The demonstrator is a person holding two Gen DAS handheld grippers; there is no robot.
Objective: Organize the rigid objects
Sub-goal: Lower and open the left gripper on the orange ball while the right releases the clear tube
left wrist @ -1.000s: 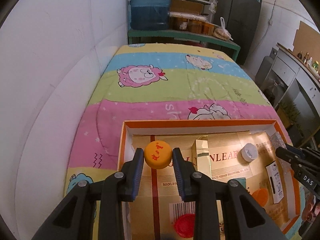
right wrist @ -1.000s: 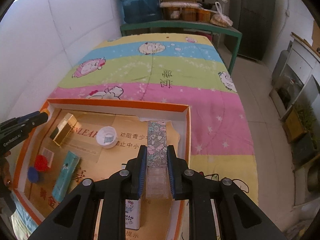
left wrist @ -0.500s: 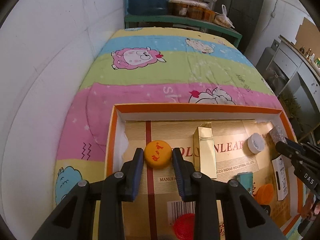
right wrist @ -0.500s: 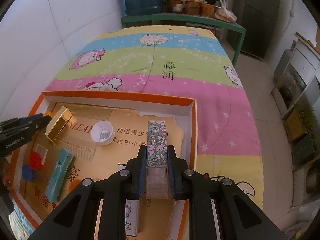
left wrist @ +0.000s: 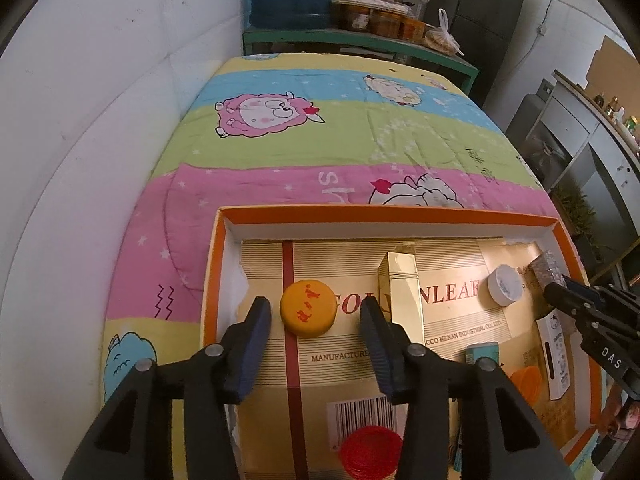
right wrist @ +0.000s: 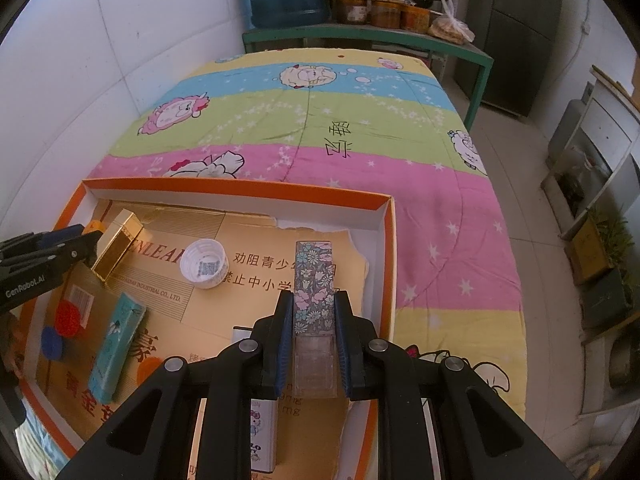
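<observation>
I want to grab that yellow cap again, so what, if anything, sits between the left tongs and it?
Nothing visible. The yellow cap lies between the open left tongs, with bare cardboard on either side. The gold box stands just outside the right-hand finger.

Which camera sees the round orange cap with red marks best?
The left wrist view. There the round orange cap with red marks lies fully visible on the tray's gold cardboard lining, between the open left gripper's fingers. In the right wrist view only an orange sliver peeks out behind that gripper.
</observation>
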